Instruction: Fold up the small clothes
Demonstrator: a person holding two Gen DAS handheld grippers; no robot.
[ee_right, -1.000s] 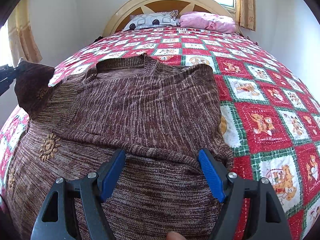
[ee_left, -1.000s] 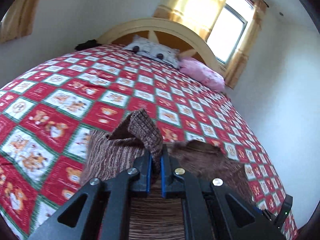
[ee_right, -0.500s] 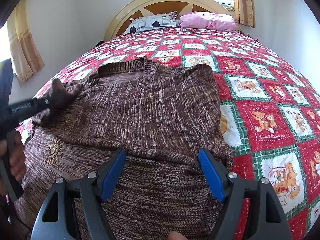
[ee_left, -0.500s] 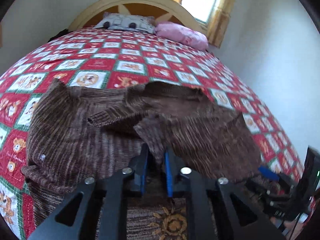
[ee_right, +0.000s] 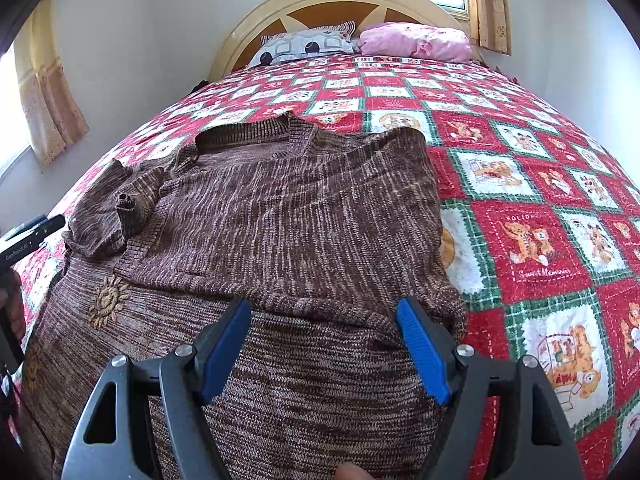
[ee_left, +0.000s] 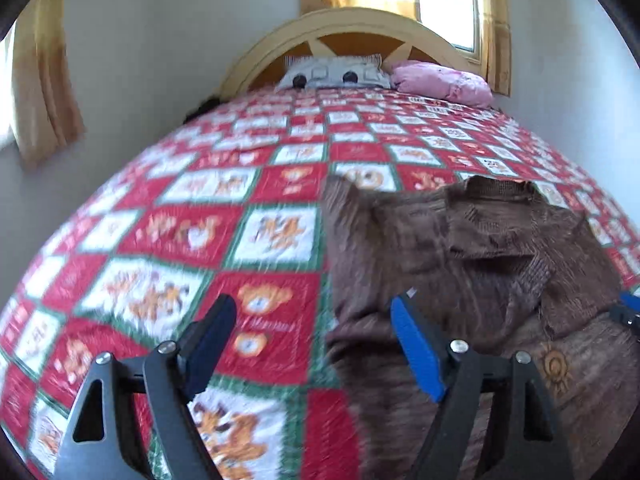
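Observation:
A brown knit sweater [ee_right: 304,216] with embroidered suns lies on the red patchwork bedspread [ee_right: 540,208]. Both sleeves are folded in over its body; the left sleeve [ee_right: 116,212] lies crumpled on the left shoulder. My right gripper [ee_right: 324,344] is open and empty, hovering over the sweater's lower middle. My left gripper [ee_left: 312,344] is open and empty at the sweater's [ee_left: 460,264] left edge, over the bedspread [ee_left: 200,240]. Its tip also shows in the right wrist view [ee_right: 32,236].
A grey patterned pillow [ee_right: 308,44] and a pink pillow [ee_right: 416,40] lie against the wooden headboard [ee_right: 332,4]. Walls close in on both sides, with curtains [ee_right: 44,92] at left and a window behind the headboard.
My left gripper carried the left sleeve over the sweater, opened, let it go and drew back to the left. My right gripper stayed open and still.

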